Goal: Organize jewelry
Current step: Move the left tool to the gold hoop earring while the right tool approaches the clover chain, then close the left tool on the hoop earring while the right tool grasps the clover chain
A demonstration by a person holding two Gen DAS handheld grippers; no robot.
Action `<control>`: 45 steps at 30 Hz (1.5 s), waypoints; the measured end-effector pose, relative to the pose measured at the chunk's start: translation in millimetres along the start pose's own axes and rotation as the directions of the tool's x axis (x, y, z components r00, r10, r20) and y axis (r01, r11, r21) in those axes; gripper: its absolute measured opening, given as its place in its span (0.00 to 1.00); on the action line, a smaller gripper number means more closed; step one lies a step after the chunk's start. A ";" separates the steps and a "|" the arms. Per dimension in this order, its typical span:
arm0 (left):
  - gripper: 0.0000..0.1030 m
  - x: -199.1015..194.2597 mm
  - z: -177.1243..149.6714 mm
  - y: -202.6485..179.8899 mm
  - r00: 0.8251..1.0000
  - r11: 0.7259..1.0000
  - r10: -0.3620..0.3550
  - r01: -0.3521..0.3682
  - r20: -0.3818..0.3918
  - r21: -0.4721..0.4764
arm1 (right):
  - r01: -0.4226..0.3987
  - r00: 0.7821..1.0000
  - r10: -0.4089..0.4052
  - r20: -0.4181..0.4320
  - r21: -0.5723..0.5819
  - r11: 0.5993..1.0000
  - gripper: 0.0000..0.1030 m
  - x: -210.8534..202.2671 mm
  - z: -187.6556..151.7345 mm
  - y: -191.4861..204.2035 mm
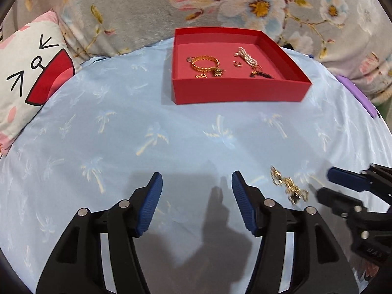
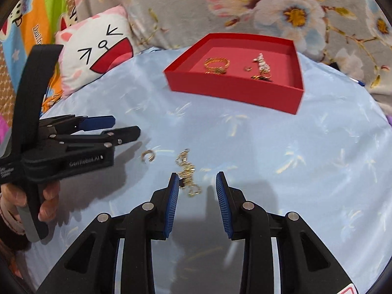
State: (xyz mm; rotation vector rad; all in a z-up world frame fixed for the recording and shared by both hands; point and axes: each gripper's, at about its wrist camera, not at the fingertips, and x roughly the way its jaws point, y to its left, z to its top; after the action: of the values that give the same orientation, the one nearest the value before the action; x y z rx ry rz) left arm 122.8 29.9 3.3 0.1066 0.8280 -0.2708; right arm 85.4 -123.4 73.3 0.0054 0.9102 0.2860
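Note:
A red open box [image 1: 240, 89] [image 2: 232, 90] stands at the far side of the light blue cloth. In it lie a gold bracelet [image 1: 204, 64], a pearl strand [image 1: 246, 56], a small ring [image 1: 237, 64] and a dark piece [image 1: 261, 74]. On the cloth lie a gold chain [image 2: 187, 174] [image 1: 289, 187] and a small gold ring [image 2: 147, 155]. My right gripper [image 2: 196, 178] [image 1: 323, 183] is open, with the chain's near end between its fingers beside the left pad. My left gripper [image 1: 197, 186] [image 2: 127, 125] is open over bare cloth, left of the chain.
A cartoon-face pillow [image 1: 31, 73] [image 2: 98, 58] lies at the cloth's far left. A grey floral blanket [image 1: 245, 0] rises behind the box. A purple object [image 1: 355, 93] sits at the right edge. A hand [image 2: 49, 196] holds the left gripper's handle.

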 end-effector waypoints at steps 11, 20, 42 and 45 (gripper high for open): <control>0.55 2.7 -19.8 -11.7 1.000 0.999 -0.011 0.012 -0.027 0.051 | -0.013 0.999 0.012 -0.052 -0.008 1.000 0.31 23.7 0.4 10.0; 0.59 2.1 -21.4 -16.7 0.998 0.996 -0.050 0.052 -0.030 0.076 | -0.016 0.998 0.016 -0.064 0.002 1.000 0.15 28.0 2.8 6.5; 0.29 13.2 -9.3 -36.6 0.996 0.991 -0.085 0.088 -0.034 0.105 | -0.010 0.999 0.013 -0.030 0.085 0.996 0.13 3.8 -3.7 -16.6; 0.20 13.0 -9.2 -36.6 0.995 0.990 -0.089 0.092 -0.033 0.104 | -0.009 1.000 0.011 -0.025 0.086 0.996 0.13 3.1 -3.5 -16.9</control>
State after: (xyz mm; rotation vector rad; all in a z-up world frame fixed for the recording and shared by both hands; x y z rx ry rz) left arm 114.4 -6.0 -12.1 0.1720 0.8480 -0.3997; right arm 88.6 -139.3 66.7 0.0860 0.9480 0.2567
